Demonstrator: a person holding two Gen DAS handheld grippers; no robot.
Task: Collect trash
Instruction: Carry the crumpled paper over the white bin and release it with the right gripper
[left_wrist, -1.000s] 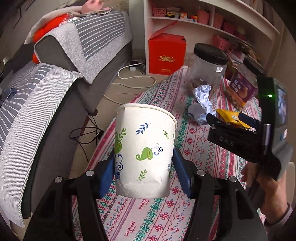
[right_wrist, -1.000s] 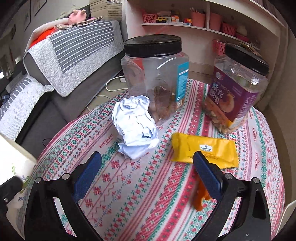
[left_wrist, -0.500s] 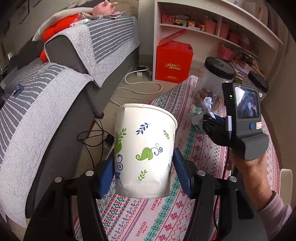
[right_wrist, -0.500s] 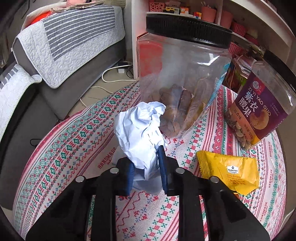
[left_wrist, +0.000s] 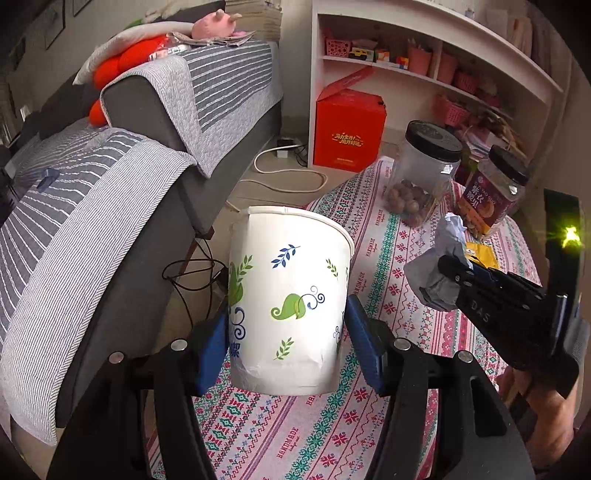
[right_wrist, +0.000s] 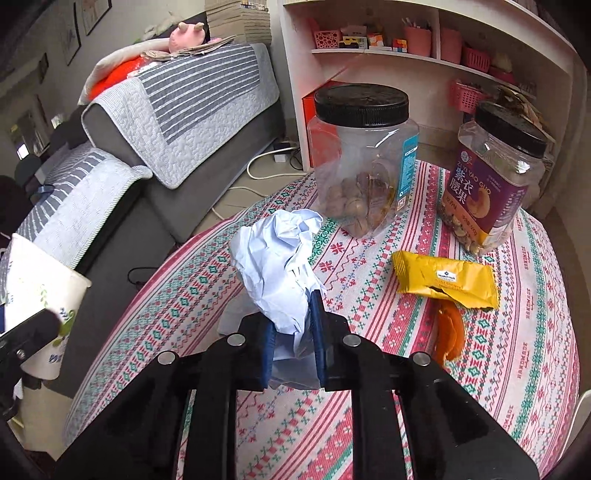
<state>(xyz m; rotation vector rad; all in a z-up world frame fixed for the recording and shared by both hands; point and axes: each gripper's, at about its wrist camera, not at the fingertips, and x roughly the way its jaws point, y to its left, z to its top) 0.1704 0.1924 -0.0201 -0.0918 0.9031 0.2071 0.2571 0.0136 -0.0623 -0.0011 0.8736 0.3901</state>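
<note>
- While clamped low on its wall between the blue pads of the left gripper (left_wrist: 288, 341), paper cup (left_wrist: 288, 295): light, thin-walled, easily crushed. Best gripped near the stiffer base, as now, and kept upright with the mouth free. Hovers above the near edge of the patterned tablecloth (right_wrist: 369, 424). White, rolled rim, printed with green and blue leaves and swirls.
- Crumpled paper wad (right_wrist: 277, 266): pinched at its lower end by the right gripper (right_wrist: 293, 343), jaws just drawn together onto it. Seemingly raised clear of the cloth, well apart from the cup on the left. Almost weightless, soft, springy; probably apt to slide out under a slack grip. Pale blue-white, deeply creased, upper part sticking out loose beyond the pads.
- Yellow snack wrapper (right_wrist: 443, 280): flat on the cloth, near the purple-labelled nut jar (right_wrist: 487, 192). Light, crinkly, likely slick; best taken by an edge. Small dark label at centre, torn open along the lower side.
- Orange scrap (right_wrist: 448, 332): just below the wrapper, touching it. Small and probably soft; exact nature impossible to tell. Calls for a low, narrow pinch.
</note>
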